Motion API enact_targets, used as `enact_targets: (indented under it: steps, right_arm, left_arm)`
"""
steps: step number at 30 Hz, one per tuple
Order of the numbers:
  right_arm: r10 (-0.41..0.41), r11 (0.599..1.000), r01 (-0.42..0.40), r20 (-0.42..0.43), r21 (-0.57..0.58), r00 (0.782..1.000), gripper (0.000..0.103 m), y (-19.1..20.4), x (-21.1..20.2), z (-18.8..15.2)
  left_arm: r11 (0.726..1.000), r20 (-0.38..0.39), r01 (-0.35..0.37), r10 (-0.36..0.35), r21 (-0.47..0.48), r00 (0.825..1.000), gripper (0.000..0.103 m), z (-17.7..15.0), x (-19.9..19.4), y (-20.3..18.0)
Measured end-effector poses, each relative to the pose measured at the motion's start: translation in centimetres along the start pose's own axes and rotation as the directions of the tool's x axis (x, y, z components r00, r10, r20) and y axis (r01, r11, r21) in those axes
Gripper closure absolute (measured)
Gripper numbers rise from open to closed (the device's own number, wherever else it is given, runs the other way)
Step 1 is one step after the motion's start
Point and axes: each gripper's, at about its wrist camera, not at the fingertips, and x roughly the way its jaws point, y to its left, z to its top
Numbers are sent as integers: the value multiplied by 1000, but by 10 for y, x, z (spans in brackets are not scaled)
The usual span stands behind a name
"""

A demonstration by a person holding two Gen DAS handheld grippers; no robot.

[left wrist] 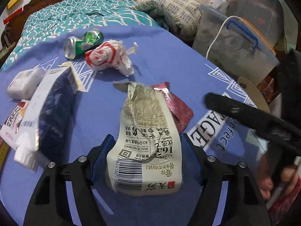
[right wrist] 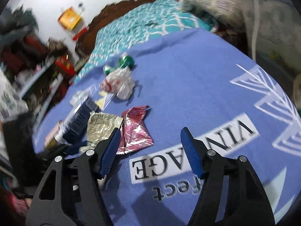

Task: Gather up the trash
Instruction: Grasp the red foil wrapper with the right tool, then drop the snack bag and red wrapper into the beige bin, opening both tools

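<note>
A cream snack wrapper [left wrist: 146, 150] with black print and a barcode lies on the blue cloth [left wrist: 160, 56], between the blue pads of my left gripper [left wrist: 147, 136]. The jaws stand apart, and a gap shows beside the right pad. A dark red foil packet [left wrist: 175, 105] lies just beyond the wrapper. Farther off are a crushed green can [left wrist: 82, 43] and a crumpled white and red plastic bag [left wrist: 109, 56]. My right gripper [right wrist: 150, 130] hangs open over the cloth's black lettering with nothing in it. The red packet [right wrist: 135, 130] and the wrapper [right wrist: 99, 128] lie by its left finger.
A dark blue carton [left wrist: 52, 103] and a white box [left wrist: 24, 82] sit at the left. A black bar [left wrist: 244, 114] crosses the right, with a hand [left wrist: 282, 179] behind clear plastic. A teal quilt [left wrist: 75, 15] lies behind and grey storage bins [left wrist: 235, 43] stand at the right.
</note>
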Motion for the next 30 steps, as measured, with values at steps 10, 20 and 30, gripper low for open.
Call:
enact_targets:
  steps: [10,20,30]
  right_arm:
    - [-97,967,72,-92,-243,991,67,44,43,4]
    - [-18,999,16,-25,-48,1000,78,-13,-32,-31]
    - [-107,981,89,97,171,989,78,-111,-106,-51]
  left_arm:
    - [997,50,13,-10,-72,999,35,-32,-57,37]
    - [998,8,57,-56,-42,998,35,-37,-50,6]
    - [967,-76,233,-226,100,971,35,2,-7,-96]
